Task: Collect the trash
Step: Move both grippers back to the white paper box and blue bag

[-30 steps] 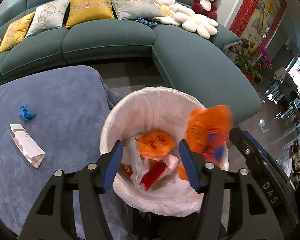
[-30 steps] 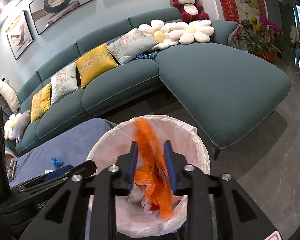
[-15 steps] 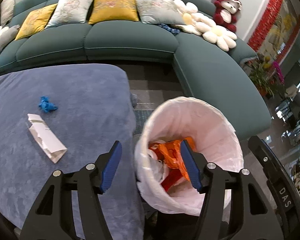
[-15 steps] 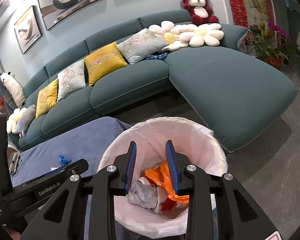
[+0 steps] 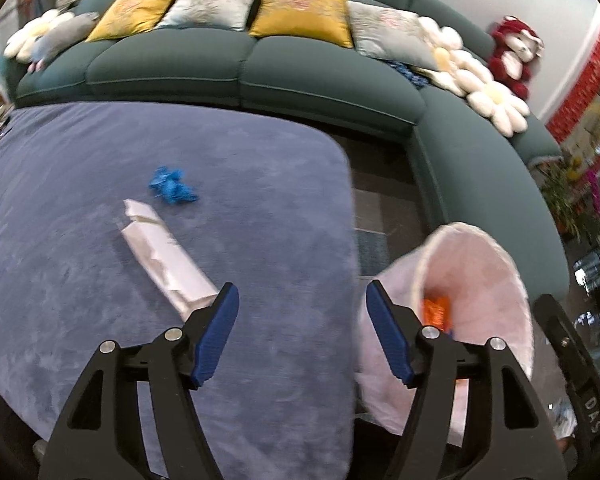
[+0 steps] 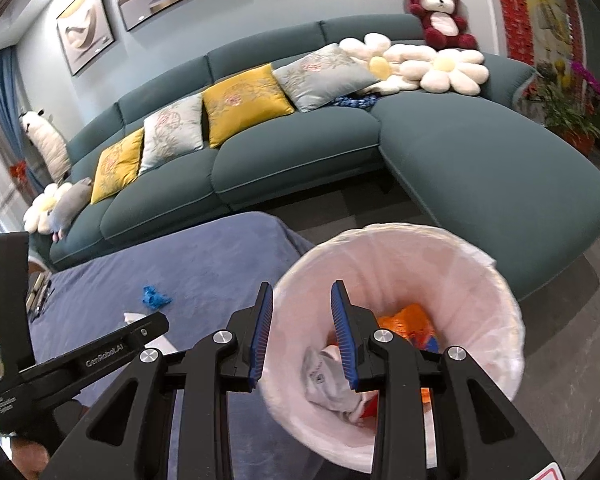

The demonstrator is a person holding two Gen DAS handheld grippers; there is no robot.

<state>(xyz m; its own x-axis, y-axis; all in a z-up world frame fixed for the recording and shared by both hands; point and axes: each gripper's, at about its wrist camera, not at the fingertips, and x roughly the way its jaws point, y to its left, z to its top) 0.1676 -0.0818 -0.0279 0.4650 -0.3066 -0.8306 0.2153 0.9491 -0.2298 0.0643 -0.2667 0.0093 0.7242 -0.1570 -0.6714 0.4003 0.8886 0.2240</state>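
A white-lined trash bin stands by the right edge of a blue-covered table and holds orange wrappers and grey trash. A torn white paper carton and a crumpled blue scrap lie on the table. My left gripper is open and empty above the table's right edge, its left finger near the carton's end. My right gripper is open and empty over the bin's left rim.
A teal sectional sofa with yellow and grey cushions, flower pillows and a red plush bear curves behind the table and the bin. Potted plants stand at the far right. Dark floor lies between table and sofa.
The orange wrapper left my right gripper and dropped into the bin. My left gripper swung left from over the bin to over the table, closer to the white carton.
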